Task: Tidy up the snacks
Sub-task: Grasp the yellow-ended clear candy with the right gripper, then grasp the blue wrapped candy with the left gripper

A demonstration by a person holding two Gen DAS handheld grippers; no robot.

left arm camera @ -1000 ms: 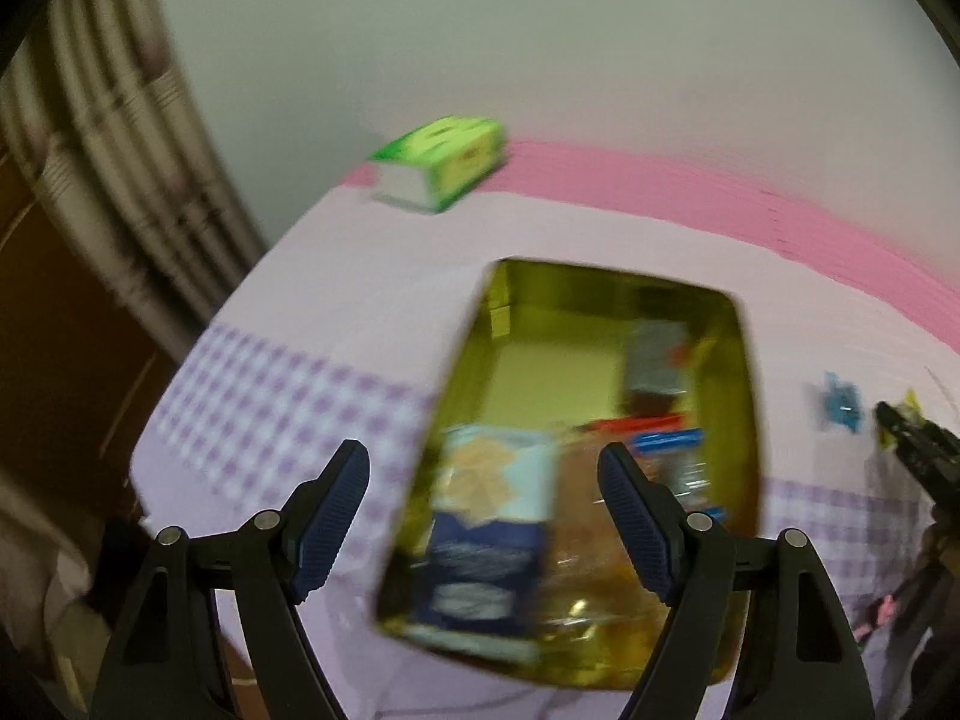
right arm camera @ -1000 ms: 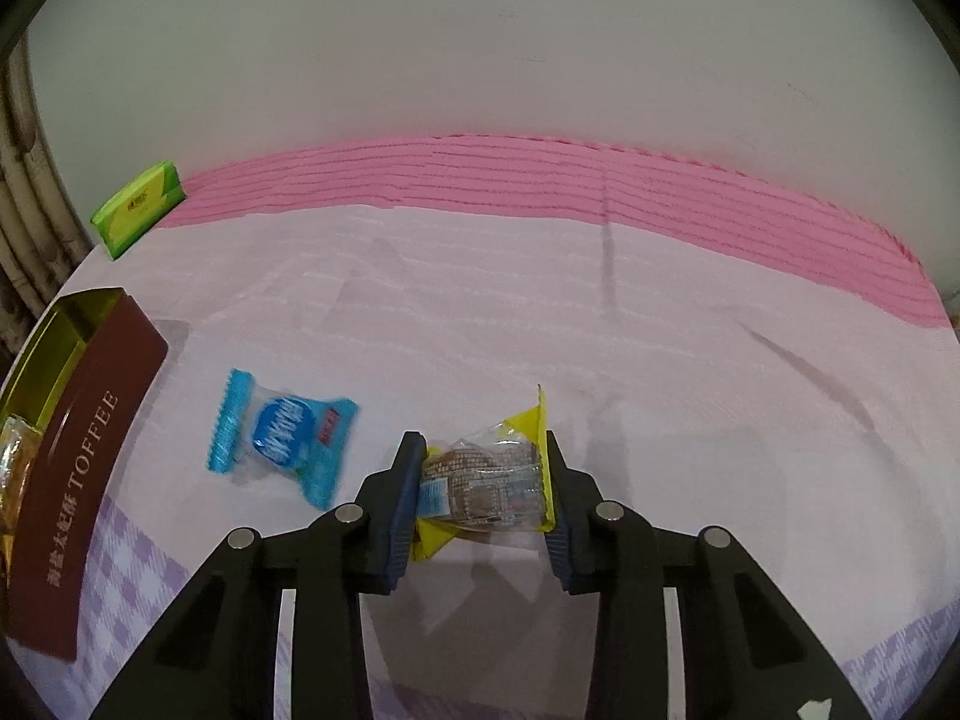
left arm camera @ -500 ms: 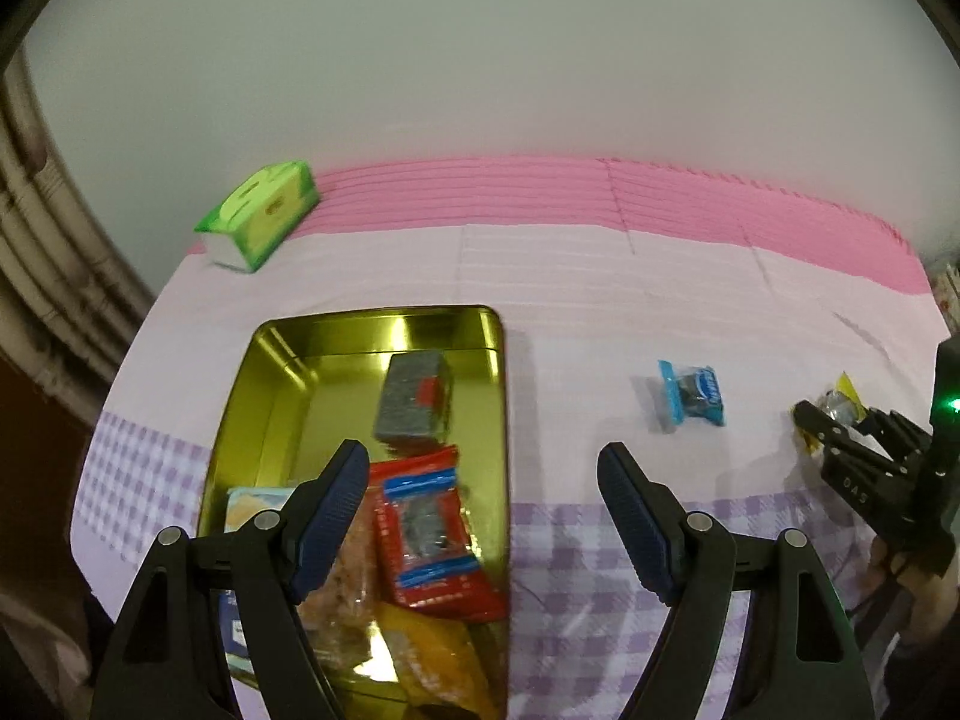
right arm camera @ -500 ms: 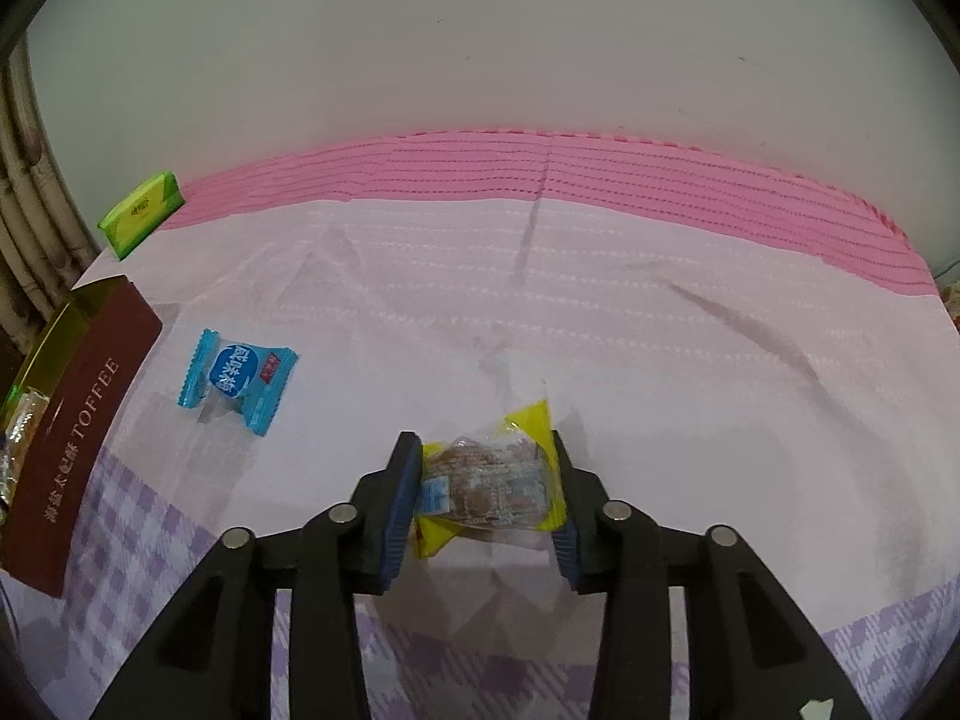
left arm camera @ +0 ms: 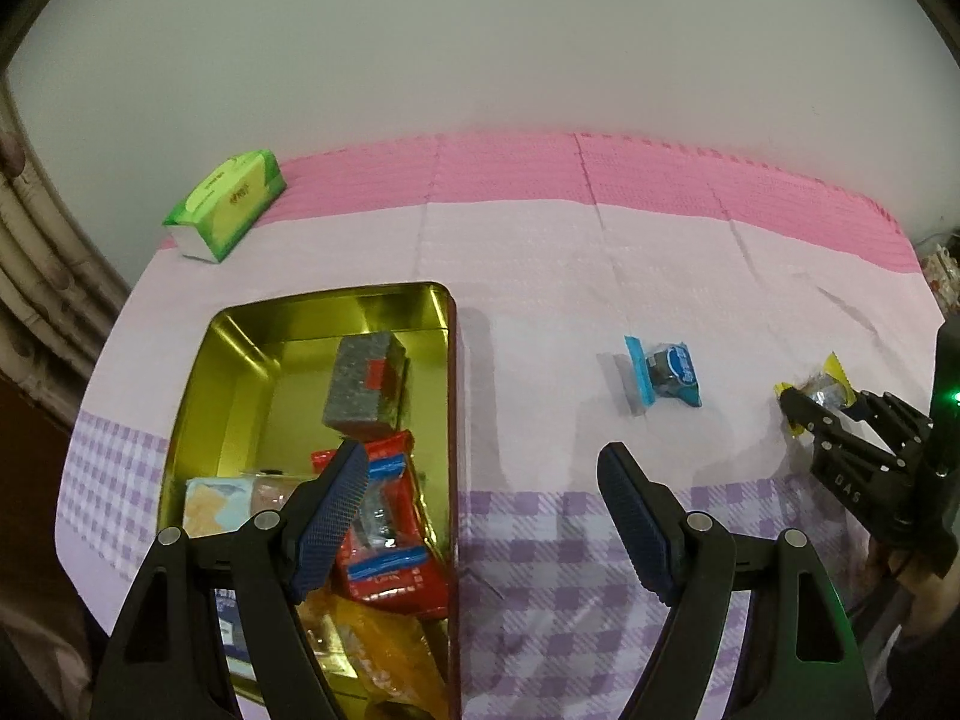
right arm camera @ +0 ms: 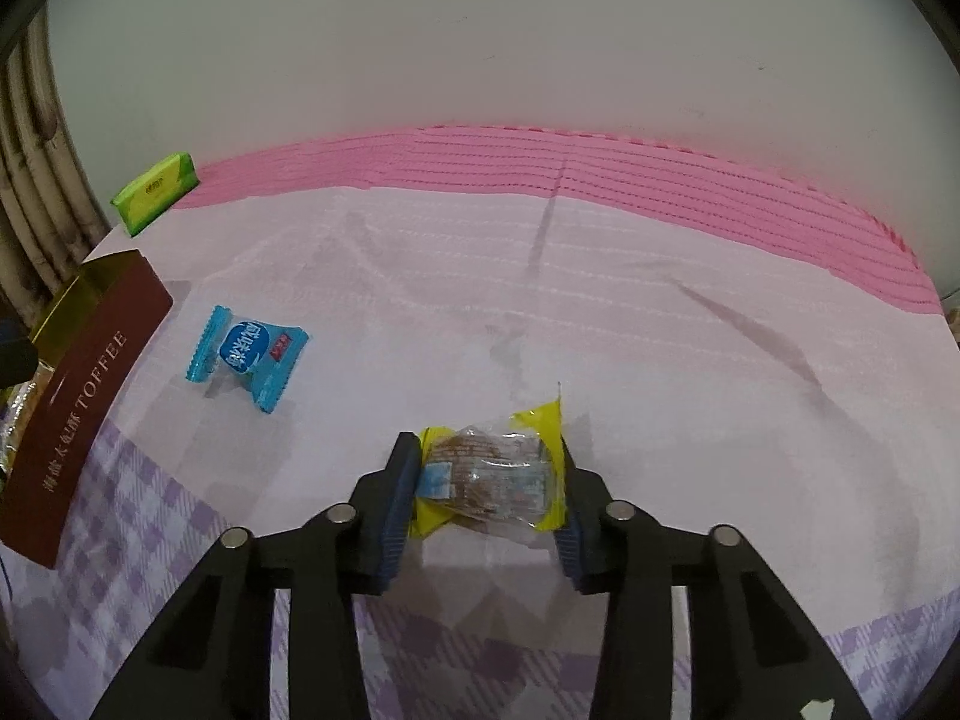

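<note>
My right gripper [right arm camera: 487, 487] is shut on a yellow-edged clear snack packet [right arm camera: 489, 474], held just above the tablecloth; it shows at the right edge of the left wrist view [left arm camera: 823, 391]. A blue snack packet [right arm camera: 245, 355] lies on the cloth to its left, also in the left wrist view [left arm camera: 666, 371]. The gold toffee tin [left arm camera: 198, 384] holds a grey block [left arm camera: 365, 384], a red packet [left arm camera: 393, 534] and several other snacks; its brown side shows in the right wrist view [right arm camera: 84, 408]. My left gripper [left arm camera: 483, 504] is open and empty above the tin's right edge.
A green tissue box [left arm camera: 225, 204] stands at the far left by the wall, also in the right wrist view [right arm camera: 155, 192]. A pink and purple-check cloth [left arm camera: 540, 276] covers the table. The table edge falls away at the left, beside rattan furniture [left arm camera: 36, 276].
The left gripper swung right from over the tin, then steadied. The right gripper, shut on the yellow packet, shifted slightly right; the blue packet and tin now sit further left in its view.
</note>
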